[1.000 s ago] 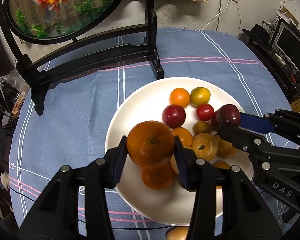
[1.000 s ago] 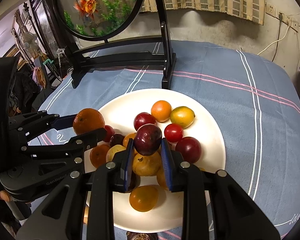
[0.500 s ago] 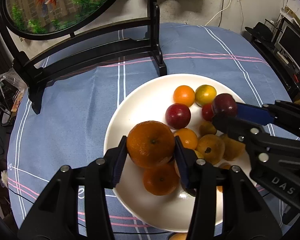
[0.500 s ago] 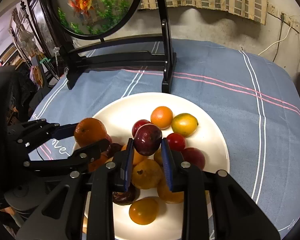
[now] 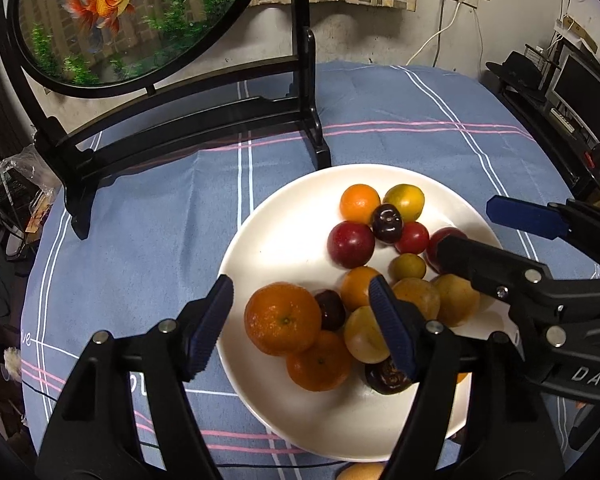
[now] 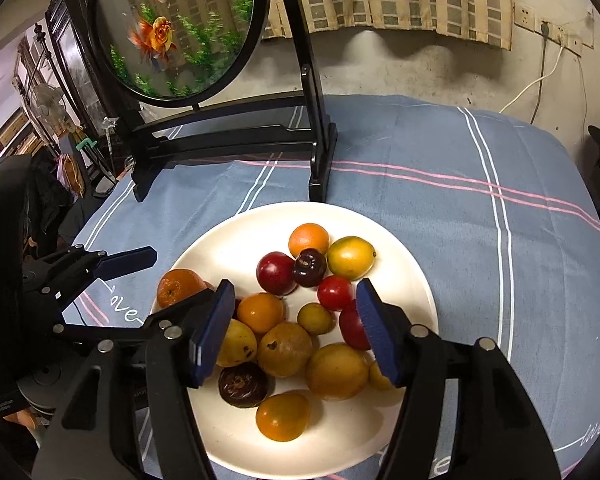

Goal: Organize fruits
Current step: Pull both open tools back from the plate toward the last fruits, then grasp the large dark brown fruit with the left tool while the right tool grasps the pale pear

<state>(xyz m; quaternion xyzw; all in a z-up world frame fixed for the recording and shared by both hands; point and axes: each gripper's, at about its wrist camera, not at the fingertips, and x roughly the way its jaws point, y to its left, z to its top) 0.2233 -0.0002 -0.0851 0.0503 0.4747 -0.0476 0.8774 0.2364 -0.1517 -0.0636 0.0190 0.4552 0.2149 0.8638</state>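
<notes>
A white plate (image 5: 276, 216) (image 6: 400, 240) holds several fruits. A big orange mandarin (image 5: 283, 319) (image 6: 178, 286) lies at the plate's near left, between my open left gripper's (image 5: 306, 326) pads. A dark purple plum (image 5: 387, 218) (image 6: 309, 267) rests among the far fruits, next to an orange (image 5: 360, 203) and a yellow-green fruit (image 5: 405, 201). My right gripper (image 6: 294, 332) is open and empty above the pile; it also shows in the left wrist view (image 5: 480, 232).
A round fish-picture screen on a black stand (image 5: 204, 120) (image 6: 228, 144) stands behind the plate on the blue striped cloth (image 5: 140, 240). One fruit (image 5: 360, 472) lies on the cloth by the plate's near rim. Shelves and monitors are at the far right.
Both grippers have opened. The mandarin dropped from the left gripper onto the plate's near left; the plum left the right gripper and now lies among the far fruits.
</notes>
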